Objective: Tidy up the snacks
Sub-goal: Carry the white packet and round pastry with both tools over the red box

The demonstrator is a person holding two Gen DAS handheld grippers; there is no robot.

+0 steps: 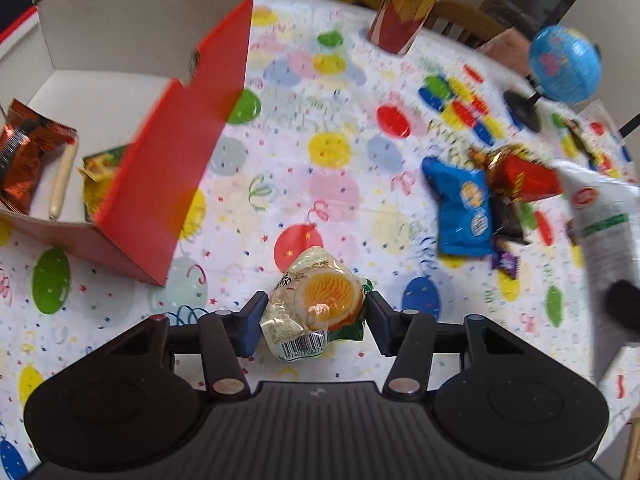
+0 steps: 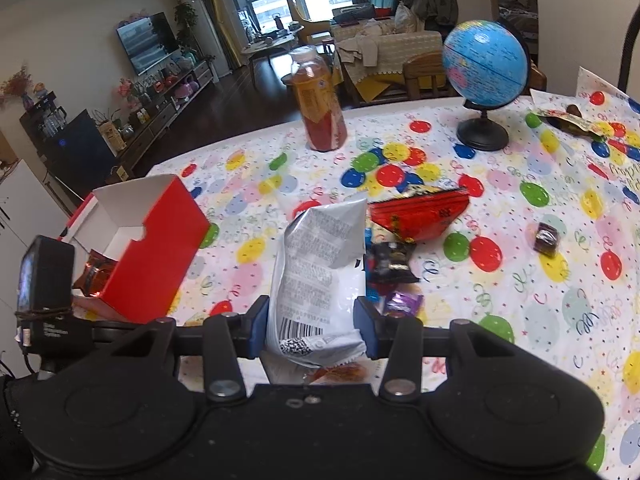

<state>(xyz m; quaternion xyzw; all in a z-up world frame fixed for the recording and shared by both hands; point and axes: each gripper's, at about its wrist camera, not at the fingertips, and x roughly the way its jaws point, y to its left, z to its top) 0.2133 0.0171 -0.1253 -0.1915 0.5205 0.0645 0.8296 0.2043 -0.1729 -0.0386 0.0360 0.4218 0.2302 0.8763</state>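
The left gripper (image 1: 314, 322), jaws clamped on a clear-wrapped orange round snack (image 1: 320, 300) on the balloon-print desk (image 1: 340, 184), should lift it squarely toward the open red cardboard box (image 1: 168, 160), while the right gripper (image 2: 310, 328) grips a white printed pouch (image 2: 320, 264).

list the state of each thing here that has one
red box: open, snacks inside
egg snack: on the table, between the left claw's pads
white bag: held up by the right claw
bottle: upright
globe: upright on its stand
blue pack: lying flat, sealed
red pack: lying on the table
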